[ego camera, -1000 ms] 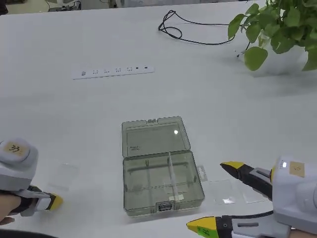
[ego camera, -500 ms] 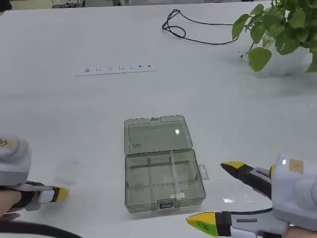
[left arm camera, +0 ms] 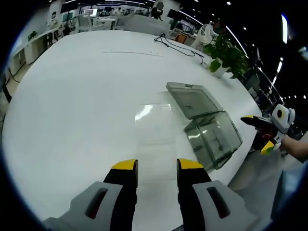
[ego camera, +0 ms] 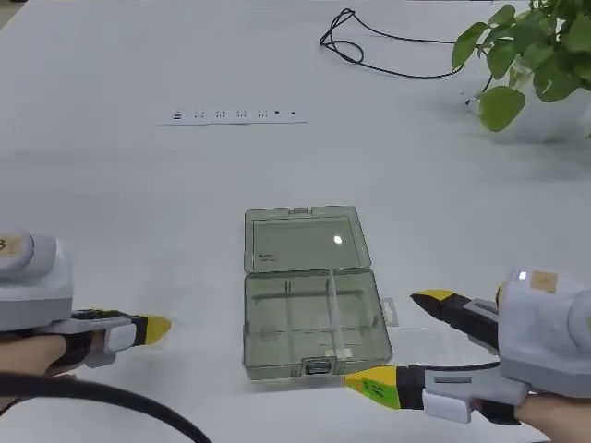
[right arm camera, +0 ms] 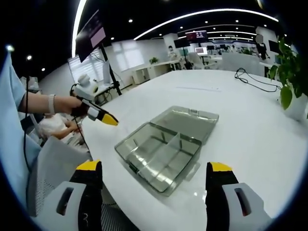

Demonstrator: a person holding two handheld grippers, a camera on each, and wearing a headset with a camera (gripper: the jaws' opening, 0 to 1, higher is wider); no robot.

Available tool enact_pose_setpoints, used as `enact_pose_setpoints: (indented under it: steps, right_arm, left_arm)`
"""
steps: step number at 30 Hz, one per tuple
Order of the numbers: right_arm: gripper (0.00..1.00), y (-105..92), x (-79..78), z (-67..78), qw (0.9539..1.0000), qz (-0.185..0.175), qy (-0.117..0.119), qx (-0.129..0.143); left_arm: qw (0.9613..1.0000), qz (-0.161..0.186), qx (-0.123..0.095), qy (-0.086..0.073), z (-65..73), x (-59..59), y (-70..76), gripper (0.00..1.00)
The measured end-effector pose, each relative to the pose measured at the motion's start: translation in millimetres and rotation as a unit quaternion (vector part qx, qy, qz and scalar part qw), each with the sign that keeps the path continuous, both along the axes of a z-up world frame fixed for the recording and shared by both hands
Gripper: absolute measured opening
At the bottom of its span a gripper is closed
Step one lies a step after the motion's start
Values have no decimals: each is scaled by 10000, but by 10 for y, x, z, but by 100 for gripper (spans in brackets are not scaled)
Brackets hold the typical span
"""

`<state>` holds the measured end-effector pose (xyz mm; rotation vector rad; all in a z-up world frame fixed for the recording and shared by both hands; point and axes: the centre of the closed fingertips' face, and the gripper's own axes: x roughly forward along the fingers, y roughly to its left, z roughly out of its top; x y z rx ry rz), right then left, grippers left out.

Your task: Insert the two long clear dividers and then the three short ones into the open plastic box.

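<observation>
Head view. The open plastic box [ego camera: 247,318] sits at the centre of the white table [ego camera: 138,212], its lid [ego camera: 305,238] folded back flat toward the top of the frame. One long clear divider [ego camera: 331,312] stands upright inside the base, running from the hinge side to the latch side. A small clear piece [ego camera: 391,312] lies flat on the table just beside the box's right wall.

The right gripper [ego camera: 404,340] hovers at the lower right, near that wall – jaws spread wide and holding nothing. Its place relative to the box matches the frame half a second earlier. The left gripper [ego camera: 152,329] enters from the lower left and has come nearer the box than before, though it is well apart from it. The whole scene has shifted slightly between frames, which is camera motion.

Left gripper view. The jaws of the left gripper [left arm camera: 155,166] stand a narrow gap apart, empty; ahead of them a flat clear sheet [left arm camera: 153,126] lies on the table beside the box [left arm camera: 211,139].

Right gripper view. The box [right arm camera: 161,154] lies between the widely parted jaws – one divider visible along its length.

Background: a power strip [ego camera: 234,115], a black cable [ego camera: 369,46] and a potted plant [ego camera: 536,55] at the upper right.
</observation>
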<state>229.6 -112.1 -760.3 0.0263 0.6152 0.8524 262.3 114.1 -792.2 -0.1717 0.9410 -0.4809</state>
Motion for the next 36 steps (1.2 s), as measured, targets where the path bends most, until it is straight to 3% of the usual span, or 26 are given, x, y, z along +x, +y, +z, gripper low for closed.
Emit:
enact_pose_setpoints:
  steps: [4,10,13,15,22,29,33,36]
  right_arm:
    - [88,-21,16,16,10000,-21,57,-16]
    - [82,-43,33,67,9992,-202,288,182]
    - [71,-46,61,92,9982,-288,414,316]
    - [71,-41,88,128,9978,-335,430,390]
    - [64,18,180,262,9946,-473,538,752]
    - [55,206,256,392,9892,-517,632,1213]
    - [50,310,315,455,9875,-550,559,1369]
    - [41,343,334,430,9844,-623,756,1461]
  left_arm:
    - [9995,-19,-268,-185,125,-18,-195,30]
    - [9973,-75,-576,-450,314,-17,-457,30]
    - [9964,-136,-669,-505,346,-27,-590,30]
    - [9963,-354,-523,-590,342,-46,-677,30]
    - [9942,-527,-691,-639,360,-66,-964,30]
    - [9905,-803,-851,-722,404,-127,-1286,30]
    - [9884,-1006,-859,-739,420,-165,-1427,30]
    - [9874,-1074,-856,-782,431,-171,-1488,30]
